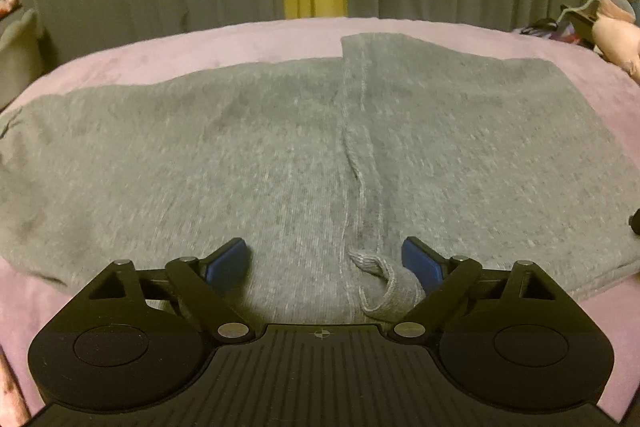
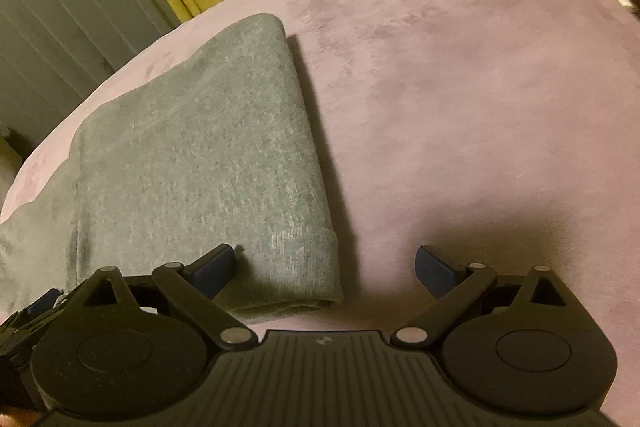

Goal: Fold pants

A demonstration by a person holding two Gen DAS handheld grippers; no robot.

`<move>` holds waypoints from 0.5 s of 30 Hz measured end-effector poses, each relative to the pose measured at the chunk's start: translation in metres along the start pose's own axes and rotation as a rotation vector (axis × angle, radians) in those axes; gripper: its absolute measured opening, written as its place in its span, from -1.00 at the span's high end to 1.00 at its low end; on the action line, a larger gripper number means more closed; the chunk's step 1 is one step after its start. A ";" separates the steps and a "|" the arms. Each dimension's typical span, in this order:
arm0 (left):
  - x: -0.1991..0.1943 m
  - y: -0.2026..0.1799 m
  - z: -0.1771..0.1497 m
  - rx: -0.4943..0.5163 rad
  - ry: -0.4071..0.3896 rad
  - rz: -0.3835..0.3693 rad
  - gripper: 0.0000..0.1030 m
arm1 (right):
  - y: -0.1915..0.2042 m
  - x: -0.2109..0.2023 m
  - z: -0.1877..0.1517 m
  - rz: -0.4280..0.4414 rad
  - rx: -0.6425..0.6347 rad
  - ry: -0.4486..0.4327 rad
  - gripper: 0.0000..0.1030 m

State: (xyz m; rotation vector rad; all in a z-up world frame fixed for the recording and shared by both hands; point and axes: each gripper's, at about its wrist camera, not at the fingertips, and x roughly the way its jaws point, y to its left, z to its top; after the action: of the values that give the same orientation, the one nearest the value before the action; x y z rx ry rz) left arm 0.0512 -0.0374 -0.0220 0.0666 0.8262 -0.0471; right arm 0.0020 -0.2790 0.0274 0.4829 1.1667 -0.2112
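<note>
On the pink bed cover, the grey pants lay flat and spread wide across the left wrist view, from 9 o'clock to 3 o'clock, with a raised seam running from 12 o'clock down toward 6 o'clock. The left gripper hovered over the near edge of the cloth at 6 o'clock, its tongs wide and holding nothing. A small knitted loop, maybe a drawstring or a cuff end, lay just beside the blue pad at 5 o'clock.

In the right wrist view the pants showed a folded end with 1 rounded fold edge running from 11 o'clock to 6 o'clock. The right gripper was also wide and empty; 1 pad stood over the cloth and the other pad over bare cover.

To my judgement, the step in hand was taking the near edge for the next fold. To do it well, each gripper should pinch all layers together at the edge, both at the same height, and the loose loop should be tucked in first, so that it does not stick out.

No container was visible. At 2 o'clock only a pink soft toy rested on the bed.
</note>
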 end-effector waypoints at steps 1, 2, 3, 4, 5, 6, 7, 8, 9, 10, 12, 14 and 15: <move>0.001 0.002 0.000 -0.013 0.002 -0.004 -0.78 | 0.000 -0.001 0.000 -0.006 0.000 -0.003 -0.91; 0.002 0.003 0.000 -0.020 0.004 -0.007 -0.78 | 0.000 -0.001 0.000 -0.013 0.000 -0.006 -0.91; 0.003 0.004 0.001 -0.027 0.006 -0.010 -0.79 | 0.001 -0.002 0.000 -0.017 -0.001 -0.010 -0.92; 0.004 0.005 0.001 -0.032 0.007 -0.011 -0.79 | 0.002 -0.003 0.000 -0.016 -0.004 -0.014 -0.92; 0.003 0.005 0.001 -0.033 0.006 -0.011 -0.79 | 0.002 -0.005 -0.001 -0.013 -0.007 -0.018 -0.92; 0.003 0.005 0.000 -0.031 0.005 -0.010 -0.79 | 0.003 -0.006 -0.001 -0.010 -0.012 -0.025 -0.92; 0.002 0.005 0.000 -0.031 0.003 -0.010 -0.79 | 0.004 -0.007 -0.001 -0.006 -0.018 -0.031 -0.92; 0.003 0.006 0.000 -0.031 0.003 -0.011 -0.79 | 0.005 -0.009 -0.001 -0.008 -0.024 -0.038 -0.92; 0.003 0.006 0.000 -0.033 0.003 -0.012 -0.80 | 0.007 -0.009 -0.002 -0.016 -0.031 -0.045 -0.92; 0.003 0.007 0.000 -0.036 0.004 -0.013 -0.81 | 0.009 -0.010 -0.002 -0.027 -0.038 -0.049 -0.92; 0.004 0.008 0.000 -0.041 0.006 -0.016 -0.82 | 0.013 -0.011 -0.002 -0.045 -0.053 -0.052 -0.92; 0.003 0.010 0.000 -0.045 0.005 -0.018 -0.82 | 0.015 -0.010 -0.002 -0.058 -0.060 -0.047 -0.92; 0.003 0.010 0.000 -0.047 0.005 -0.017 -0.82 | 0.015 -0.009 -0.002 -0.064 -0.059 -0.044 -0.92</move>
State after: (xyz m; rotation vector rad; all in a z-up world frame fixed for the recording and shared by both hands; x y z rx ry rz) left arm 0.0537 -0.0273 -0.0237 0.0156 0.8321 -0.0442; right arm 0.0029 -0.2656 0.0391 0.3875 1.1436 -0.2411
